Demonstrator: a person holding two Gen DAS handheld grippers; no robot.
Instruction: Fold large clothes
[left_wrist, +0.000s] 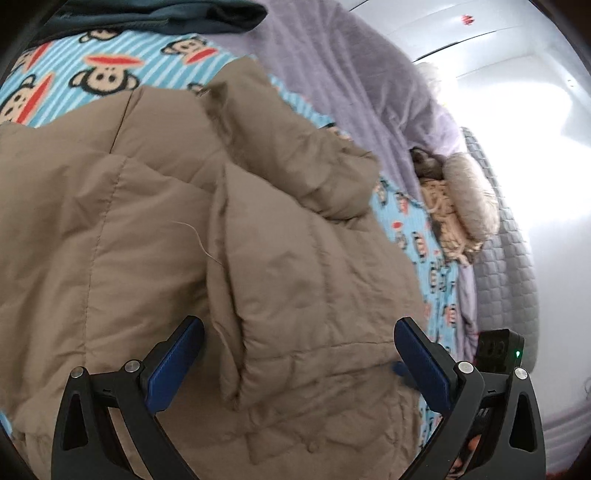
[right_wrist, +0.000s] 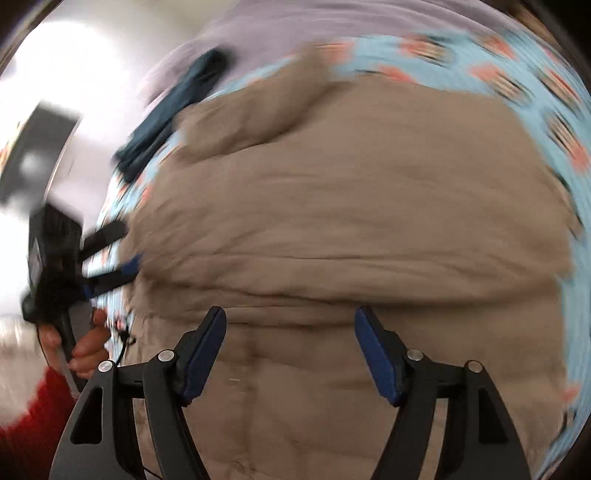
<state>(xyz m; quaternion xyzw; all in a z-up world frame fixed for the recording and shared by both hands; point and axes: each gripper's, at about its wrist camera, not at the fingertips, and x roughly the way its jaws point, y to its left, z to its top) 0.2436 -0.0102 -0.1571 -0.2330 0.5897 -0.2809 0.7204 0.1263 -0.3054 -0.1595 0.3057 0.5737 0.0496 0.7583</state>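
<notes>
A tan quilted puffer coat (left_wrist: 155, 229) lies spread on the bed, with a sleeve or flap (left_wrist: 266, 280) folded over its middle. My left gripper (left_wrist: 299, 350) is open just above the coat, its blue pads on either side of the folded flap, holding nothing. In the blurred right wrist view the same coat (right_wrist: 351, 221) fills the frame. My right gripper (right_wrist: 290, 350) is open over it and empty. The left gripper (right_wrist: 110, 254) shows at the coat's left edge in the right wrist view, held by a hand.
The coat rests on a blue monkey-print sheet (left_wrist: 92, 62). A dark teal garment (left_wrist: 155, 18) lies at the far edge. A lilac blanket (left_wrist: 332, 74) and fluffy cushions (left_wrist: 469, 192) sit to the right, beside a grey quilted mattress edge (left_wrist: 506, 258).
</notes>
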